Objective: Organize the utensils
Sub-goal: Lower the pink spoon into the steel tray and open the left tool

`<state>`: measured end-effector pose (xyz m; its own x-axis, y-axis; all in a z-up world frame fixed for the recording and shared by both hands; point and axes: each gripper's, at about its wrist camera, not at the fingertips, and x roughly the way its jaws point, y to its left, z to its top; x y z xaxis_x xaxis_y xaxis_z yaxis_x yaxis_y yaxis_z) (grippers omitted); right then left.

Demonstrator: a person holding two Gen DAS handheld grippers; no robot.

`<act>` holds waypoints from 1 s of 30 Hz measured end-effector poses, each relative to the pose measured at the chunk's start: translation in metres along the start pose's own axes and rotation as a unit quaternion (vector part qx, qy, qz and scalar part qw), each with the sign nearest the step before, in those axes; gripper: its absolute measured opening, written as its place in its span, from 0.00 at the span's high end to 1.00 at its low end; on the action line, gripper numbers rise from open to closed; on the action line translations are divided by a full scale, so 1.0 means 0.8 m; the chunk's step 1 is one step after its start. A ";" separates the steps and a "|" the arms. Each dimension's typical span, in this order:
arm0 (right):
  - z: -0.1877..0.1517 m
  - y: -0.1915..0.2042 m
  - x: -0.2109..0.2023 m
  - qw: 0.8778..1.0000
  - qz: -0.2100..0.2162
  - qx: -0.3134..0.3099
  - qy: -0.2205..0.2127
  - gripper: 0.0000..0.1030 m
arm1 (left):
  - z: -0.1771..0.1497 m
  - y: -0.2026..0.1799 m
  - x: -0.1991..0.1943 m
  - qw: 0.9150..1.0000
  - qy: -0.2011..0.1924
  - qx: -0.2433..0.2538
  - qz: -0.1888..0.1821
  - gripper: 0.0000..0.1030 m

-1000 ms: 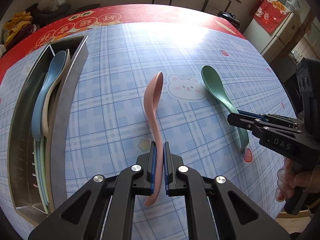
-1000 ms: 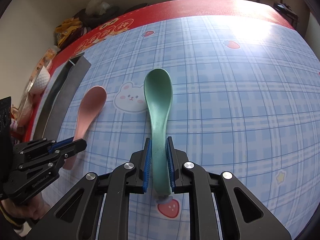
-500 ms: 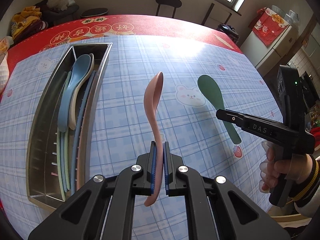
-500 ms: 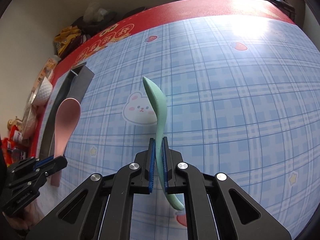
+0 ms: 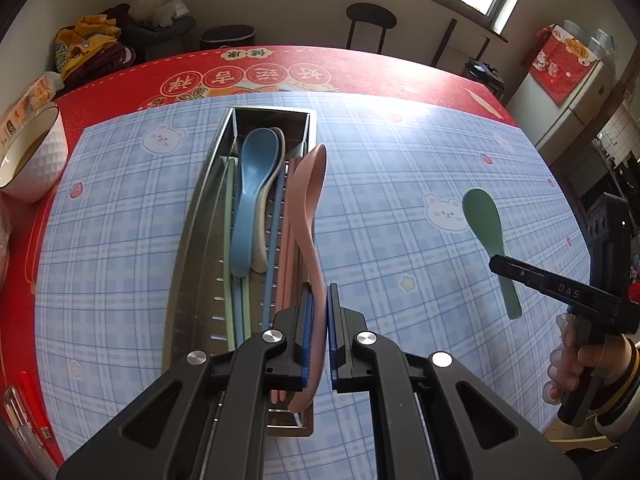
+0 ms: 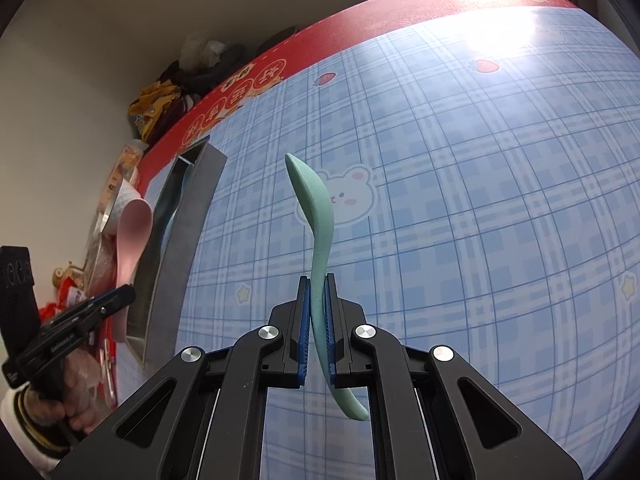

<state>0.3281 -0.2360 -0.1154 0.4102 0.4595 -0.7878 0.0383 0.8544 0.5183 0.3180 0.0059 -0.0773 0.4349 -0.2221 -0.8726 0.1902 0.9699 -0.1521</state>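
Room: window at 1 o'clock, stool at 12, cabinet at 2.
Table (image 5: 132,184): blue plaid cloth, red border.
Tray (image 5: 208,200): steel, centre, holding spoons and chopsticks.
Left gripper (image 5: 318,334): clamped on pink spoon (image 5: 306,200) above the tray's right wall.
Right gripper (image 6: 319,326): clamped on green spoon (image 6: 314,216), lifted off the cloth, at 3 o'clock from the tray.
Risk: both grips sit on thin, edge-on handles; a spoon may swivel, or land on the tray wall.
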 end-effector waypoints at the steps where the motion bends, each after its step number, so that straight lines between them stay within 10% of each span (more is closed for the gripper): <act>1: -0.002 0.000 0.000 1.000 -0.001 0.000 0.000 0.93 | 0.004 0.005 0.001 1.000 0.000 0.001 0.005 0.94; 30: -0.029 -0.039 -0.035 0.998 -0.024 0.046 -0.022 0.93 | 0.069 0.038 0.082 0.994 0.079 0.031 0.069 0.93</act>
<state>0.2939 -0.2696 -0.1172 0.4460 0.4061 -0.7976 0.1405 0.8483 0.5105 0.4006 0.0153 -0.1134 0.3179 -0.0643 -0.9459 0.1950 0.9808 -0.0011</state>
